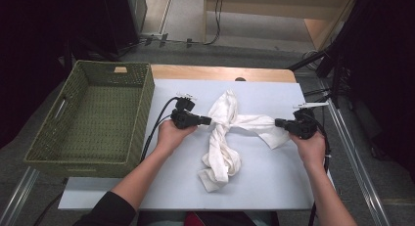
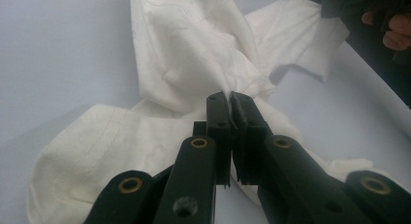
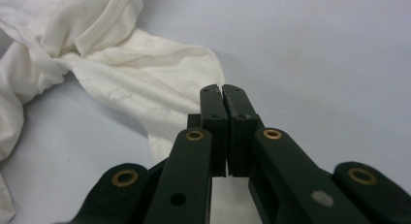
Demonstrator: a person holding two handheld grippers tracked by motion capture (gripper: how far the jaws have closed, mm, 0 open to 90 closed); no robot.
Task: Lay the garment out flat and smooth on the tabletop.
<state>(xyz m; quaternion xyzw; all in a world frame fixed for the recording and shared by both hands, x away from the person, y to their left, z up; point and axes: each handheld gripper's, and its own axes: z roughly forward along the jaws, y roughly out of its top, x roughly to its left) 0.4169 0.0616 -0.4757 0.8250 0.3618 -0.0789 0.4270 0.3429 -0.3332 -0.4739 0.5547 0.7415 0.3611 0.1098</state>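
Note:
A crumpled white cloth (image 1: 220, 147) lies across the middle of the pale tabletop (image 1: 274, 182), with one band pulled out sideways between my two grippers. My left gripper (image 1: 209, 121) is at the band's left end. In the left gripper view its jaws (image 2: 229, 98) are shut, pinching a gathered fold of the cloth (image 2: 184, 54). My right gripper (image 1: 277, 122) meets the band's right end. In the right gripper view its jaws (image 3: 223, 90) are pressed together, and the cloth (image 3: 135, 78) runs in under them from the left.
A green woven basket (image 1: 147, 103) stands empty at the table's left side, close beside my left hand. Cables trail back from both grippers. The table's wooden far edge (image 1: 220, 72) is behind the cloth, and a metal rail (image 1: 352, 157) runs along the right side.

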